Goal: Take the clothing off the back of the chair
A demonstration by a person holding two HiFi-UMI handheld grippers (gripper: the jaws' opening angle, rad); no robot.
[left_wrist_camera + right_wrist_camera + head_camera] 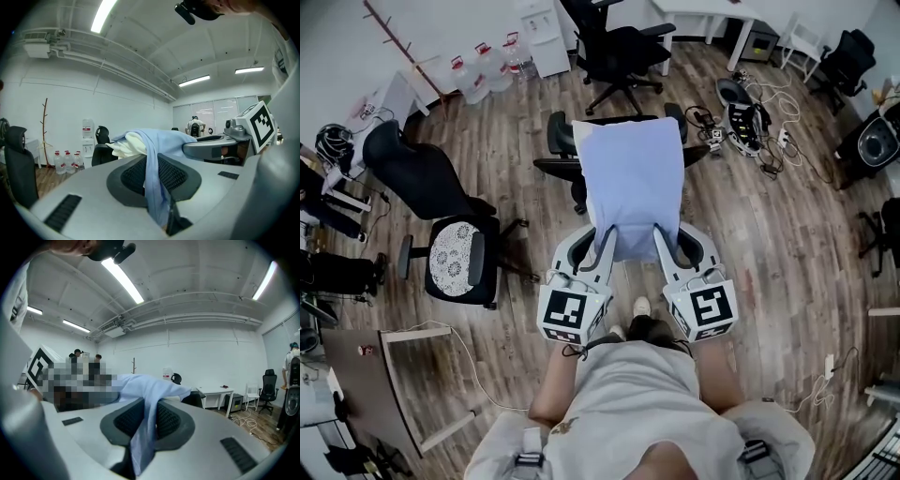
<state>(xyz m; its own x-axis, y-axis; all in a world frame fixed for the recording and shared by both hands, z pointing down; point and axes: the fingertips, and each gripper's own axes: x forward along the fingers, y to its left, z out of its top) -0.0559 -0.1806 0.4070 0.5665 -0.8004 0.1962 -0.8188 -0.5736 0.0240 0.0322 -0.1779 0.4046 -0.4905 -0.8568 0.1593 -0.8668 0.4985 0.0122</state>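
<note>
A light blue shirt hangs over the back of a black office chair in the middle of the head view. My left gripper is shut on the shirt's lower left edge, and my right gripper is shut on its lower right edge. In the left gripper view the blue cloth runs down between the dark pads of the left gripper, with a cream layer showing beneath it. The right gripper view shows the cloth pinched in the right gripper the same way. The shirt covers the chair back.
A second black chair with a patterned cushion stands to the left, and another chair further back. Water bottles line the far wall. Cables and gear lie on the floor at the right. A table frame stands at the lower left.
</note>
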